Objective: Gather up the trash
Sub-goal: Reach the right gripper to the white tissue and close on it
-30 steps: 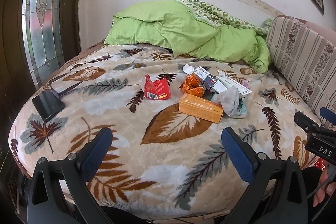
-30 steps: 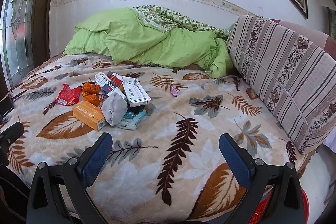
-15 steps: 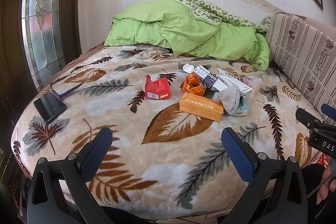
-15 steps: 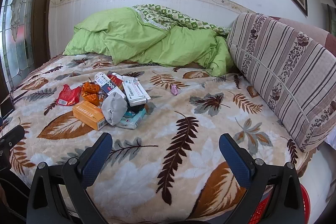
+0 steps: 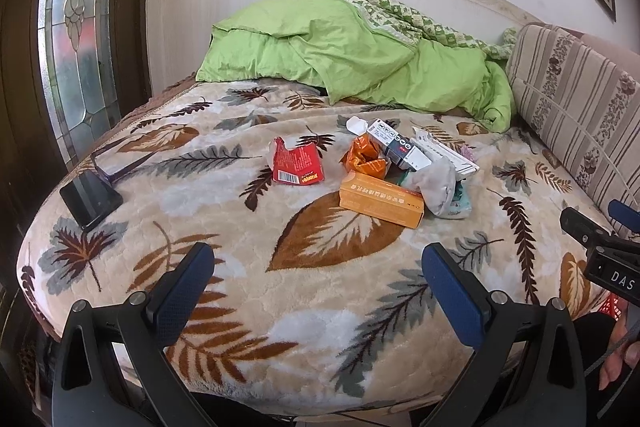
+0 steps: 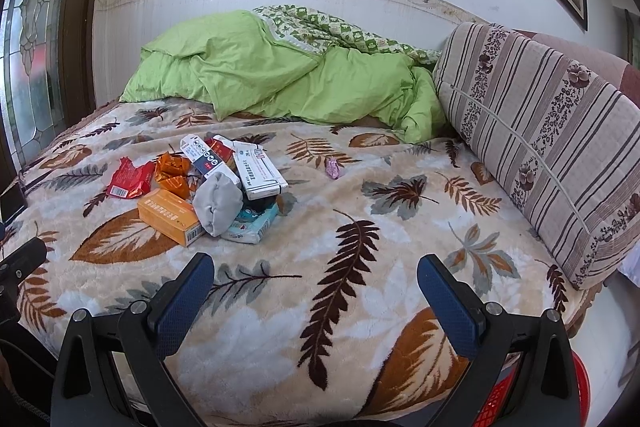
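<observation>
A pile of trash lies on the leaf-patterned bed blanket (image 5: 304, 307). It holds an orange box (image 5: 380, 203) (image 6: 170, 215), a red wrapper (image 5: 297, 166) (image 6: 129, 180), a crumpled orange wrapper (image 5: 365, 159) (image 6: 173, 174), white and grey cartons (image 5: 394, 146) (image 6: 258, 171), a grey wad (image 5: 436, 185) (image 6: 219, 205) and a blue-white packet (image 6: 252, 223). A small pink wrapper (image 6: 334, 167) lies apart to the right. My left gripper (image 5: 318, 269) is open and empty, short of the pile. My right gripper (image 6: 314, 277) is open and empty, right of the pile.
A black phone (image 5: 90, 201) lies at the bed's left edge. A green quilt (image 5: 340, 55) is heaped at the far side. A striped cushion (image 6: 540, 131) lines the right. A red basket (image 6: 532, 399) shows below the bed's near right corner.
Both grippers have shifted slightly; the view of the bed is a little closer and higher. Nothing on the bed has moved. Both stay open.
</observation>
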The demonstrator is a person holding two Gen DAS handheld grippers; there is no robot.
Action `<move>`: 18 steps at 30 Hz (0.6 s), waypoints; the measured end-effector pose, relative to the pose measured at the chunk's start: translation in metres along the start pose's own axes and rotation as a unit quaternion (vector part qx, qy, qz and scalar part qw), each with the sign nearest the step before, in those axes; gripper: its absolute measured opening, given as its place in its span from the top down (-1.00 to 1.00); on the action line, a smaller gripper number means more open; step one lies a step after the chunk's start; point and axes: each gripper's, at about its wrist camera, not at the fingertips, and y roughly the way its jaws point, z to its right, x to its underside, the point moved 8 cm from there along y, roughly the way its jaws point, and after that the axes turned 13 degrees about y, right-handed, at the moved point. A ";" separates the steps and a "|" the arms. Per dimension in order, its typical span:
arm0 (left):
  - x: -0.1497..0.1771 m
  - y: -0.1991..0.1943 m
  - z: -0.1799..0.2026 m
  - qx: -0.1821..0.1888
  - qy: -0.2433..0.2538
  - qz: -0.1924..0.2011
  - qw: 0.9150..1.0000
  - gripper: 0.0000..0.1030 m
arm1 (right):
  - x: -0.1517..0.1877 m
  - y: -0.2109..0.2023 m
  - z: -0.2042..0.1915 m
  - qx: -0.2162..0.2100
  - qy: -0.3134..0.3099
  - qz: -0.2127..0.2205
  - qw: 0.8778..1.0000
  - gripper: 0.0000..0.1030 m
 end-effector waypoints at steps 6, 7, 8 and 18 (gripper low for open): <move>-0.001 0.021 0.001 0.045 -0.014 -0.027 0.999 -0.91 | 0.002 0.016 -0.003 -0.071 0.039 -0.055 0.995 -0.54; -0.003 0.027 0.002 0.054 -0.014 -0.034 0.998 -0.85 | 0.004 0.023 -0.006 -0.087 0.046 -0.075 0.992 -0.51; -0.003 0.034 0.003 0.063 -0.015 -0.042 0.997 -0.68 | 0.005 0.030 -0.013 -0.103 0.050 -0.091 0.989 -0.50; 0.006 0.078 0.000 0.112 -0.083 -0.110 0.984 -0.32 | -0.012 0.112 -0.102 -0.170 0.031 -0.156 0.973 -0.26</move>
